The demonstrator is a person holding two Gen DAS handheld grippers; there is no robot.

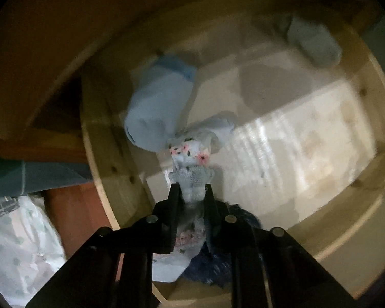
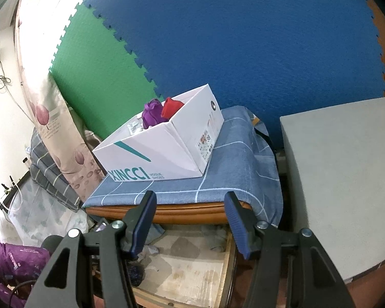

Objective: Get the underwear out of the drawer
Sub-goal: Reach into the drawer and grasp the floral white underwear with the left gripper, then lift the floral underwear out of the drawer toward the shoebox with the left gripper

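Left gripper (image 1: 191,188), jaws clamped on floral underwear (image 1: 190,154), which is bunched at the fingertips above the open drawer (image 1: 110,154). A light-blue garment (image 1: 157,102) lies in the drawer just ahead and left of the tips. Right gripper (image 2: 190,200), jaws apart and empty, faces a white shoebox (image 2: 166,151) ahead on a blue checked cloth (image 2: 233,179); the drawer lies below it.

Left gripper (image 1: 191,188) pinched tight on floral underwear (image 1: 190,154), pointing down; right gripper (image 2: 190,200) hangs with fingers spread wide
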